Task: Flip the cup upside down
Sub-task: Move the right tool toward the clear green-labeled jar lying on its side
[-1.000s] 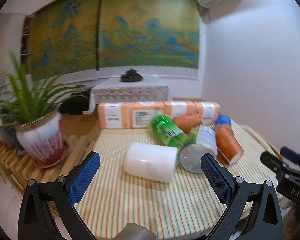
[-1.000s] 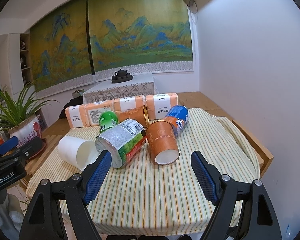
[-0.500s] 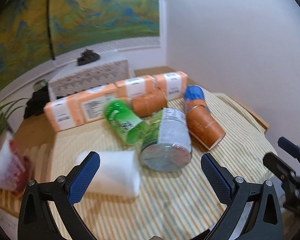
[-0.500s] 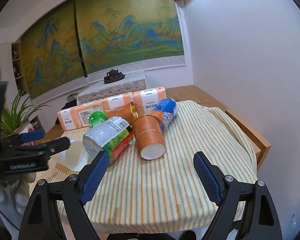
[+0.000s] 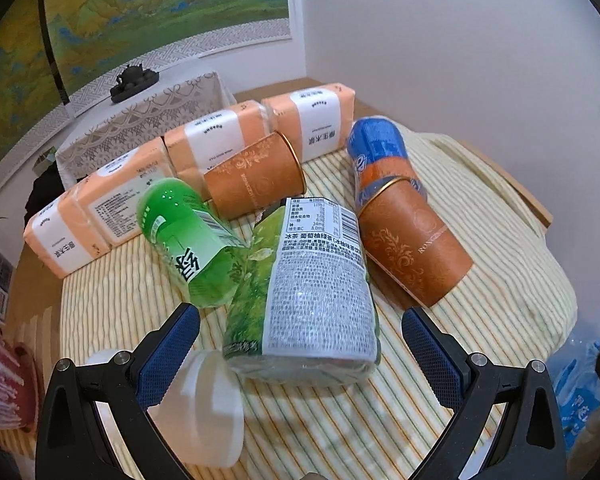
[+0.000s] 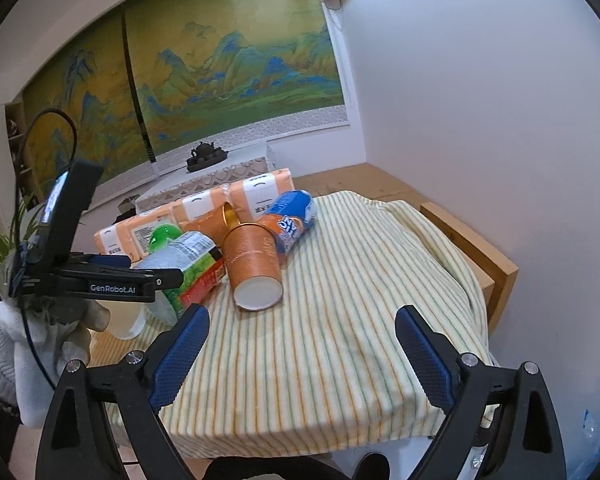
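A white cup (image 5: 208, 408) lies on its side on the striped cloth, right beside my left gripper's left finger (image 5: 172, 354). My left gripper (image 5: 302, 354) is open, and the big green-tea bottle (image 5: 312, 288) lies just ahead between its fingers. Two orange paper cups lie on their sides: one at the right (image 5: 412, 248), one further back (image 5: 256, 180). My right gripper (image 6: 302, 354) is open above the cloth's near edge and holds nothing. From there the near orange cup (image 6: 254, 264) shows its white base; the white cup (image 6: 126, 320) is mostly hidden behind my left gripper (image 6: 148, 270).
A small green bottle (image 5: 188, 236) and a blue-orange soda bottle (image 5: 380, 152) lie among the cups. Orange tissue packs (image 5: 204, 152) line the back. The table's wooden edge (image 6: 496, 264) shows at the right, near the wall. A gloved hand (image 6: 40, 340) holds the left gripper.
My left gripper has swung right and moved in over the table; the white cup slid from centre to its lower left. The right gripper drew back slightly. Both stayed open.
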A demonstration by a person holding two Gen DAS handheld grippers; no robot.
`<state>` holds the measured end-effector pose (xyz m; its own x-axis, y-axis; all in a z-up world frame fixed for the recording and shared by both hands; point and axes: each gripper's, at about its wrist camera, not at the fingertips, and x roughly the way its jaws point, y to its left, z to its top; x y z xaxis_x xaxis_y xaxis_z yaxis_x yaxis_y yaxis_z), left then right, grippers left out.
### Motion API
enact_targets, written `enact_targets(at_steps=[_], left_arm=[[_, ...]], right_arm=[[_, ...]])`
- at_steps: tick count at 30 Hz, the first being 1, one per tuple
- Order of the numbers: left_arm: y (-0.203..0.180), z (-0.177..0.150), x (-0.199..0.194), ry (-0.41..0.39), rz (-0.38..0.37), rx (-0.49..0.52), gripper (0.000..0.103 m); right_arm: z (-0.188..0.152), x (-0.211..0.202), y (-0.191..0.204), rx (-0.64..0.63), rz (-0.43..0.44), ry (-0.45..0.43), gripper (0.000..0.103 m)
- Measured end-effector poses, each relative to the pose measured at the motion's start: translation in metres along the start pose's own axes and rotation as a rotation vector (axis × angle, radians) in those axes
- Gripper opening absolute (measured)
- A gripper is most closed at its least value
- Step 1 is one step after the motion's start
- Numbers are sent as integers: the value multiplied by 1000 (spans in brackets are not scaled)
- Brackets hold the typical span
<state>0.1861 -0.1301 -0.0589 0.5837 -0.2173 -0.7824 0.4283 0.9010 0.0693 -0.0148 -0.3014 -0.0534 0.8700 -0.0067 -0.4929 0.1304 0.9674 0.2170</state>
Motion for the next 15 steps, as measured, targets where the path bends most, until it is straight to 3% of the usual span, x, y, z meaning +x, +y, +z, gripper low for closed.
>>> enact_targets(at_steps=[5,10,15], left_arm=[[0,0,7,18,-4,-3,101],[2,-1,10,32,-4,-24,88],[-2,-3,6,28,-9,-20,87]], right_arm=[[-1,0,-6,19,-5,2,92],[-1,2,-11,40,-4,8,92],[-1,2,-12,47,-5,13,92]])
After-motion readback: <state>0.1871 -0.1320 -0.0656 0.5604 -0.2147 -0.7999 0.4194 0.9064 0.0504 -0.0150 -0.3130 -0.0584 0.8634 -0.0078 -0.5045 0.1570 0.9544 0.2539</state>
